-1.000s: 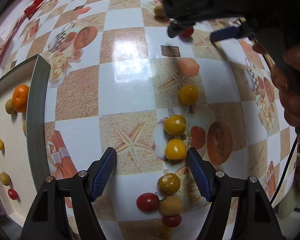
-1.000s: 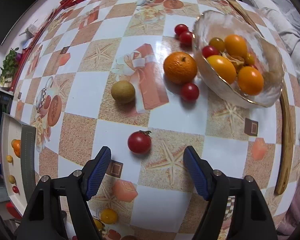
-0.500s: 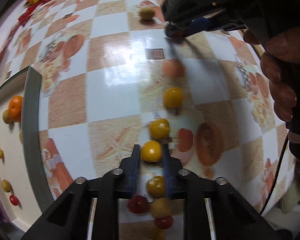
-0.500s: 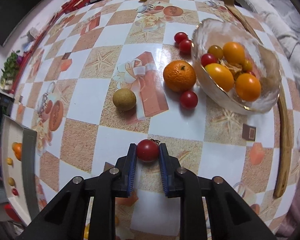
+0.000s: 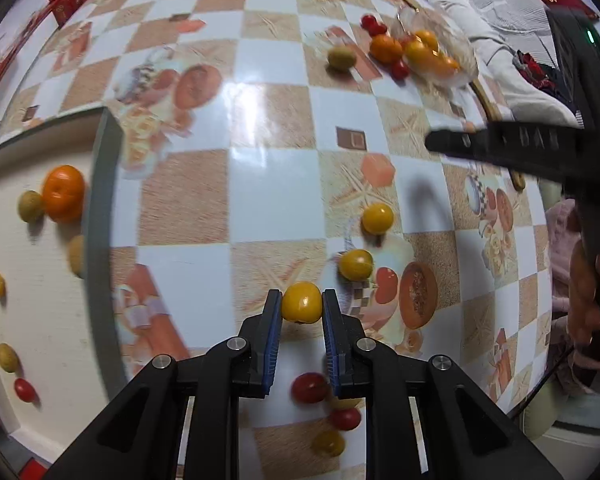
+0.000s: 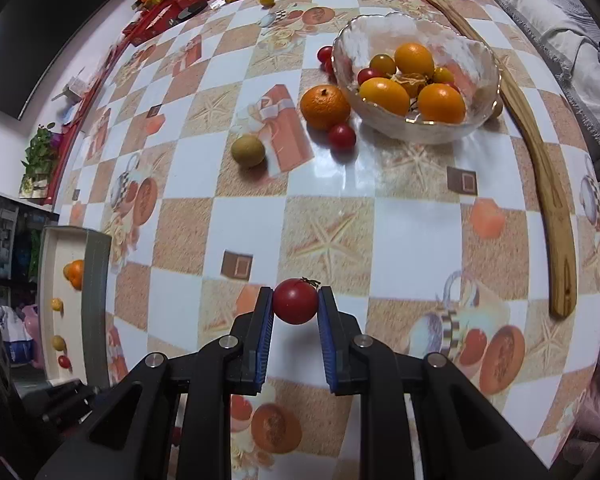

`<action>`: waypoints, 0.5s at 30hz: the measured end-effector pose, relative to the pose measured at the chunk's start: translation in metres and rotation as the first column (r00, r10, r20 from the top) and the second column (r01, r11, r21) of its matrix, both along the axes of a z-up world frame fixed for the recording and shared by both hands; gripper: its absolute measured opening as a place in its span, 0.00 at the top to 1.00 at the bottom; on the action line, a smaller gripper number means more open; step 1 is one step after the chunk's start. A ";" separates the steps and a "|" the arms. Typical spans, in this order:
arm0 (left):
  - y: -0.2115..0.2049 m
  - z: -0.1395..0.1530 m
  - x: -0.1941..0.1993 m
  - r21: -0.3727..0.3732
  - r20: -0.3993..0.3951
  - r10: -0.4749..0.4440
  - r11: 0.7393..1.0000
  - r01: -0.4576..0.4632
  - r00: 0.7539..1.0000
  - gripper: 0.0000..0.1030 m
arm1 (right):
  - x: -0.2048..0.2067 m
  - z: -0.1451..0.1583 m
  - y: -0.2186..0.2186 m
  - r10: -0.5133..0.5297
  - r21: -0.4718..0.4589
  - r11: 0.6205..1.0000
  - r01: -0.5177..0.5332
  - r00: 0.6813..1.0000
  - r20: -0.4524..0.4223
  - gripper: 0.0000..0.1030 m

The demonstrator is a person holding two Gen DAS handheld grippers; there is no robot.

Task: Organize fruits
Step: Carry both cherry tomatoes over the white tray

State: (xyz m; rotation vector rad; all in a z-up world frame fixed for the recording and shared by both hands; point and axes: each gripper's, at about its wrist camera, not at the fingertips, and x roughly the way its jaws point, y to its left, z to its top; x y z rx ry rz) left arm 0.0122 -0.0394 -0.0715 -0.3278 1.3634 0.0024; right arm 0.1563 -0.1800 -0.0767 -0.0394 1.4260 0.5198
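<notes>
Above the checkered table [image 6: 416,232], the left claw [image 5: 302,307] pinches a yellow cherry tomato [image 5: 301,302] and the right claw [image 6: 295,305] a red cherry tomato [image 6: 295,301], both likely light, slick, thin-skinned fruits best squeezed gently across their middles.

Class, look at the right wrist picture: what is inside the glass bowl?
Inside the glass bowl lie several orange and yellow fruits and a red tomato. Whatever lies beneath that pile is covered.
</notes>
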 end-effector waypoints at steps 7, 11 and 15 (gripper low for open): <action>0.041 0.017 -0.019 0.021 0.016 0.041 0.999 -0.041 0.999 0.79 | -0.026 0.013 0.002 0.014 0.008 1.000 -0.013 1.000 -0.014 0.77; 0.060 0.022 -0.034 0.036 0.026 0.076 0.996 -0.077 0.997 0.79 | -0.039 0.020 0.015 0.038 0.008 0.999 -0.038 0.999 -0.020 0.77; 0.079 0.026 -0.051 0.058 0.033 0.121 0.991 -0.123 0.992 0.79 | -0.053 0.027 0.037 0.085 0.014 0.996 -0.084 0.996 -0.023 0.77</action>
